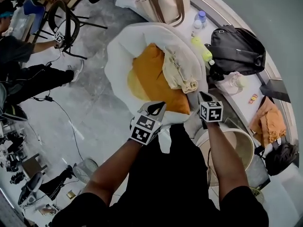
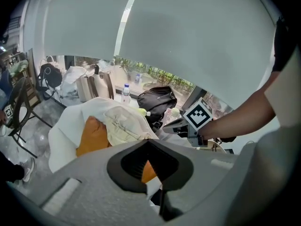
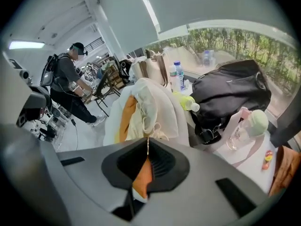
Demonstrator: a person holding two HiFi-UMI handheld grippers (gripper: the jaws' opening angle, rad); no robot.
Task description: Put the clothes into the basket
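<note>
The left tongs (image 1: 155, 109) and the right tongs (image 1: 204, 98) are each pressed together on the near edge of a bundle of clothes (image 1: 156, 72), and orange cloth shows between both pairs of jaws. The bundle is a white garment (image 1: 122, 51) wrapped around an orange garment (image 1: 149, 82) and a cream garment (image 1: 181, 72), and it spreads out on the far side of the tongs. The round pale basket (image 1: 239, 143) stands near and to the right, partly under the right forearm, and a black backpack (image 1: 236, 48) lies on the window ledge to the far right.
</note>
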